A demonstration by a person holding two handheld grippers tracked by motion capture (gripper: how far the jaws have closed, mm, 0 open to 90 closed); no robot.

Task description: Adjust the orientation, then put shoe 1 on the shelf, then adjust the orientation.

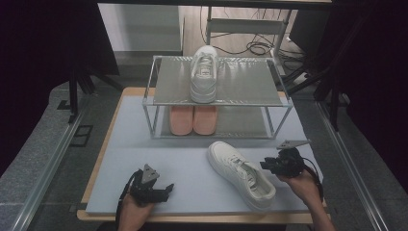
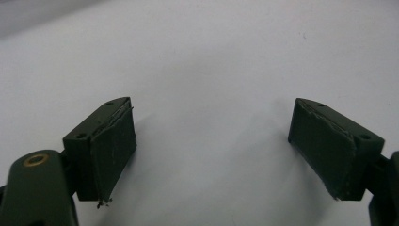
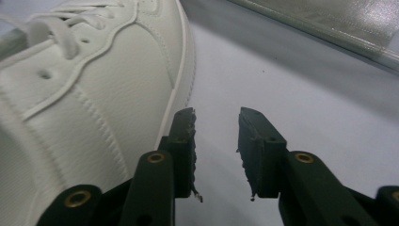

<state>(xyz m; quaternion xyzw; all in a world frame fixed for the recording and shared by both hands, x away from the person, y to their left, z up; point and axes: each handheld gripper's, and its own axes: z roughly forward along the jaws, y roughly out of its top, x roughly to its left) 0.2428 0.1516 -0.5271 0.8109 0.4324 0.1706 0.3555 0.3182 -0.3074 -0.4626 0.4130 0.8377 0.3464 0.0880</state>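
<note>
High view: the white shoe (image 1: pixel 241 173) lies on the worktop (image 1: pixel 159 159) in front of the rack (image 1: pixel 219 98), looking light and bendy, best pinched at its heel rim, with the right gripper (image 1: pixel 268 165) just beside it, jaws partly open and empty, and the left gripper (image 1: pixel 163 191) jaws wide open and empty.

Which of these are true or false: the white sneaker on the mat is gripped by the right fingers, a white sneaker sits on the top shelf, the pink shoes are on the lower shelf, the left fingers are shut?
1. Right gripper grips the white leather sneaker on the mat: false, its fingers are apart beside it.
2. A second white sneaker sits on the metal rack's top shelf: true.
3. Pink shoes on the lower shelf: true.
4. Left gripper shut: false, open over bare mat.
</note>
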